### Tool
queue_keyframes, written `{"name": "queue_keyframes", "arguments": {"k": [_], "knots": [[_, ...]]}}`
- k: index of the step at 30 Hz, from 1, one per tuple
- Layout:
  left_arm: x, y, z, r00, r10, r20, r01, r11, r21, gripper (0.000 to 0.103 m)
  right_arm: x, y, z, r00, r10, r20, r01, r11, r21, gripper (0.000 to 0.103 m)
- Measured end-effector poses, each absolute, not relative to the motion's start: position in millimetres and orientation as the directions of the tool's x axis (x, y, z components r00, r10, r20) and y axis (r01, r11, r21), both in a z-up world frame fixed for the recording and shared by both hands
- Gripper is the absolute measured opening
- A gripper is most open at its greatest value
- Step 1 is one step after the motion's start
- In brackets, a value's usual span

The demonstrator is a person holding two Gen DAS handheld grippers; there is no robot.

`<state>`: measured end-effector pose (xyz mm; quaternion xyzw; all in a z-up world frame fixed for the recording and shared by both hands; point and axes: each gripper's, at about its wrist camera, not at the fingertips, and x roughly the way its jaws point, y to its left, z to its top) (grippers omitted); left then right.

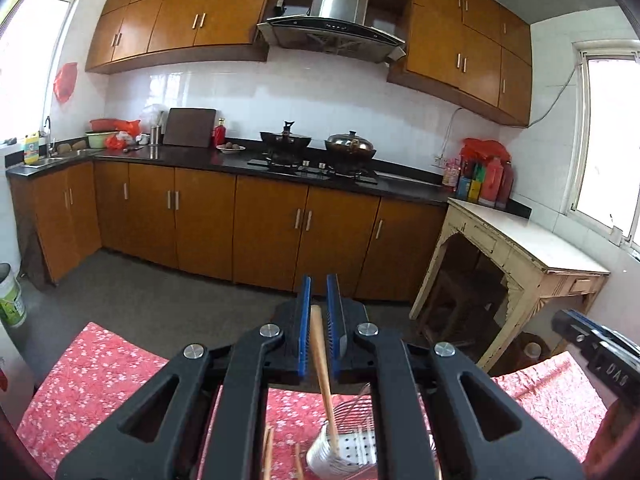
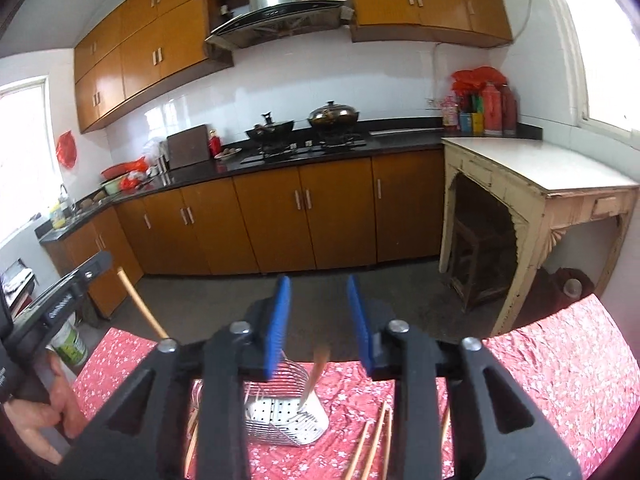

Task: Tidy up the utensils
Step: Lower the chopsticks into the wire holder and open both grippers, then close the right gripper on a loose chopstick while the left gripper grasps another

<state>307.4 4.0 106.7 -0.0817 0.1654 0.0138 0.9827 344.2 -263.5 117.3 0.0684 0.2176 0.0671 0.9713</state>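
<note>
1. Steel utensil holder sits on the red floral tablecloth: a perforated metal back plate with a curved cage of thin wire around it, shiny and a little blurred.
2. A round, pale wooden chopstick is clamped in the left gripper, its blue ribbed pads pressed onto the stick's upper end; the lower end reaches down into the holder's round steel cup.
3. The right gripper stands parted, its blue pads well apart with nothing pressed between them; no earlier view, so only that much.
4. Below its jaws a second wooden stick stands in the holder, blurred.
5. More slim wooden chopsticks lie loose on the cloth, just right of the holder.
6. In the right wrist view, a hand grips the left tool's black handle at the left edge.
7. Beyond: glossy orange-brown wooden cabinets, a black stone counter, and a chipped cream side table.
</note>
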Motion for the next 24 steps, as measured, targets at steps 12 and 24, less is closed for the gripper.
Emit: {"name": "queue_keyframes", "arguments": {"k": [12, 24], "knots": [[236.1, 57.5, 92.8, 0.946, 0.089, -0.313, -0.124, 0.988, -0.096, 0.031, 287.6, -348.0, 67.0, 0.875, -0.001, -0.485, 0.090, 0.983, 0.161, 0.041], [185.3, 84.2, -15.7, 0.867, 0.125, -0.483, -0.168, 0.985, -0.047, 0.034, 250.5, -341.6, -106.2, 0.668, 0.027, -0.743, 0.118, 0.983, 0.142, 0.029]]}}
